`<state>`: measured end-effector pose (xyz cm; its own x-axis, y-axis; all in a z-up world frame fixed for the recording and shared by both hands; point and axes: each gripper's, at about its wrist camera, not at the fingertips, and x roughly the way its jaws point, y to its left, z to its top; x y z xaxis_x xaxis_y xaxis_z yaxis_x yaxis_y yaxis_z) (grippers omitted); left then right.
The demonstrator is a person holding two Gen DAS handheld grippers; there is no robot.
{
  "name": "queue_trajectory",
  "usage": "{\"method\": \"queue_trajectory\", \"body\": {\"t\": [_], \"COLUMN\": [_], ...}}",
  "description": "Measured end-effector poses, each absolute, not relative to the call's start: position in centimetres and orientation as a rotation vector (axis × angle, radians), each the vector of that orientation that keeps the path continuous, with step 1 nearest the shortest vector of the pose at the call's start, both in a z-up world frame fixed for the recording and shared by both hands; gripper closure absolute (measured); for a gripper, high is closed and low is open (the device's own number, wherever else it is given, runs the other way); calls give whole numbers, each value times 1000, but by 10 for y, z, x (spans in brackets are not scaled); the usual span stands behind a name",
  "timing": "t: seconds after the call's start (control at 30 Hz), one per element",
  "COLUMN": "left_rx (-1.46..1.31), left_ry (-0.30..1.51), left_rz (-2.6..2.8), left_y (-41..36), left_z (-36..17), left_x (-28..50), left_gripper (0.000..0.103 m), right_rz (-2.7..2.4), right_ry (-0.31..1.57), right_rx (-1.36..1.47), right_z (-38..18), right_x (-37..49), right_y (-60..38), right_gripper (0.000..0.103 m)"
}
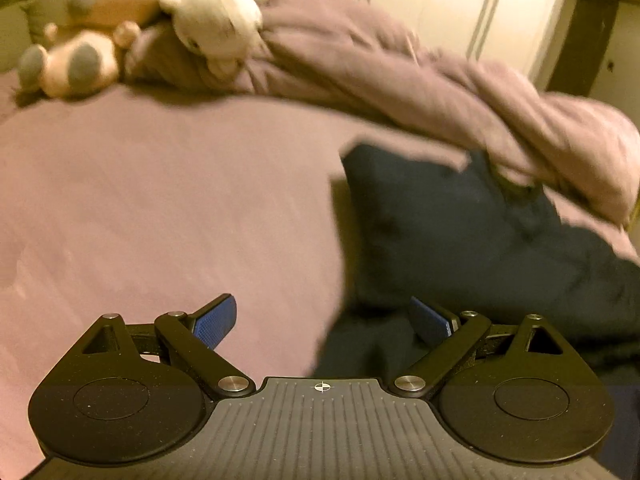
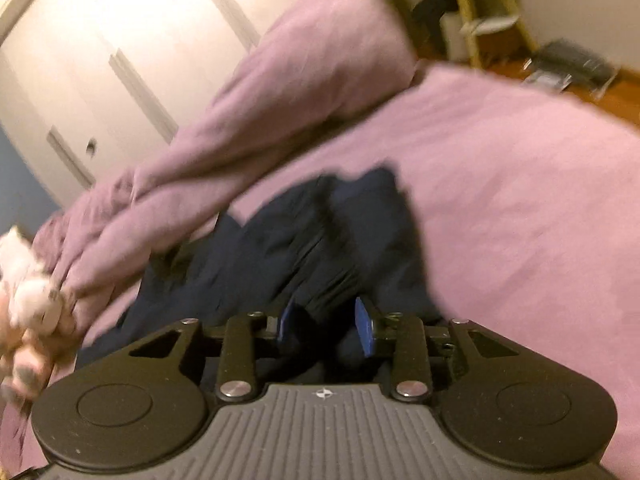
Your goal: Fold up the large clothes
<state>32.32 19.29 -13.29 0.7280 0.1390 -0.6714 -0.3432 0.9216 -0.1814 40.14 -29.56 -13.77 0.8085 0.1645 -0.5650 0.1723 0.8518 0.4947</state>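
A dark navy garment (image 1: pixel 460 232) lies crumpled on the pink bed sheet (image 1: pixel 160 208), right of centre in the left wrist view. My left gripper (image 1: pixel 324 320) is open and empty, just above the garment's near left edge. In the right wrist view the same garment (image 2: pixel 280 248) runs up the middle. My right gripper (image 2: pixel 326 324) has its blue pads (image 2: pixel 362 326) partly closed around a bunched fold of the navy cloth. The picture is motion-blurred.
A rolled pink duvet (image 1: pixel 400 72) lies along the far side of the bed, also in the right wrist view (image 2: pixel 260 112). Two plush toys (image 1: pixel 152 20) sit at the far left. A white wardrobe (image 2: pixel 100 40) stands behind. A yellow stool (image 2: pixel 488 12) stands on the wooden floor.
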Motion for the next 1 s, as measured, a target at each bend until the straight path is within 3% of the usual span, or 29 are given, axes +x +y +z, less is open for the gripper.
{"method": "queue_trajectory", "body": {"t": [0.17,0.37,0.47,0.53,0.57,0.6,0.8,0.93,1.0], "left_rx": [-256,-219,-155,-178,-197,-215,-233,-222,-244], "left_ry": [640,743,791,792,793,796,822,824,827], "left_rz": [301,171,160,163,166,160,143,155,164], "left_y": [197,144,123,123,126,130,136,135,135], "left_z": [-107,-147,-173,-183,-186,-189,-192,-191,-192], "left_x": [343,387,402,403,404,403,396,392,390], "left_gripper": [6,6,5,4,0,0,0,0,0], "right_rz": [98,236,144,97,96,100,103,134,138], "right_ry": [578,664,703,694,685,676,671,634,645], "right_rx": [589,407,183,116,96,76,-27,-10,-36], "right_z": [-128,-148,-160,-167,-171,-175,-173,-153,-156], "right_x": [403,431,437,437,437,436,430,407,403], "right_y": [-291,-220,-200,-206,-212,-218,-211,-205,-204], "right_gripper": [67,68,75,88,99,103,103,81,81]}}
